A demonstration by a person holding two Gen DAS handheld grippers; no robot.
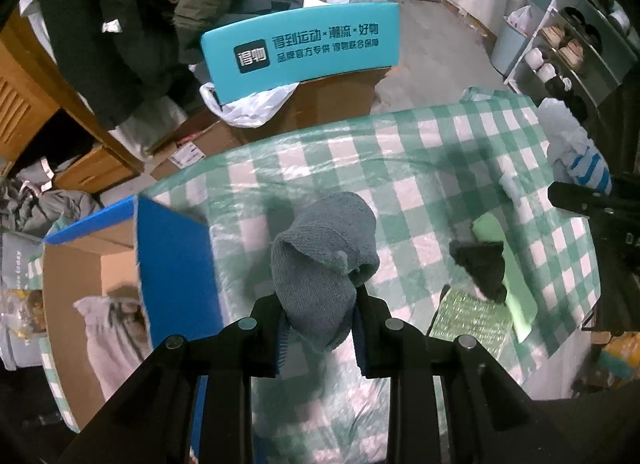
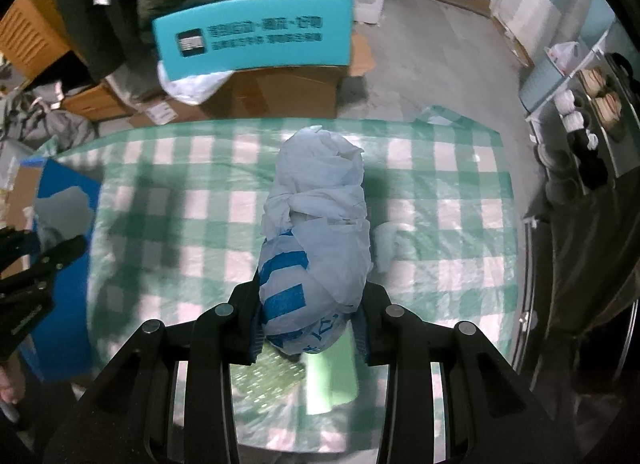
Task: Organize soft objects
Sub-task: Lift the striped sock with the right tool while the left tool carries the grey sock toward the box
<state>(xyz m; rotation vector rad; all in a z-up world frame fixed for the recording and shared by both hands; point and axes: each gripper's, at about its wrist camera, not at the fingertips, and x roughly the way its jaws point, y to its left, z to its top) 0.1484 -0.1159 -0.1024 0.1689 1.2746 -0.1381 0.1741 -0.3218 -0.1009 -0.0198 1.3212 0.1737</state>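
My left gripper (image 1: 318, 324) is shut on a grey-blue fuzzy sock (image 1: 324, 260) and holds it above the green checked tablecloth (image 1: 400, 152), just right of an open blue-edged cardboard box (image 1: 176, 264). A pale soft item (image 1: 108, 328) lies inside that box. My right gripper (image 2: 308, 324) is shut on a crumpled white and blue plastic bag (image 2: 316, 232) above the table. A black sock (image 1: 482, 264) lies on a light green pad (image 1: 516, 284) beside a shiny green packet (image 1: 468, 318).
A brown carton with a teal printed flap (image 1: 300, 48) stands behind the table. Dark coats (image 1: 120, 24) hang at the back left. A shoe rack (image 1: 572, 48) stands at the right. The left gripper shows at the left edge of the right wrist view (image 2: 36, 268).
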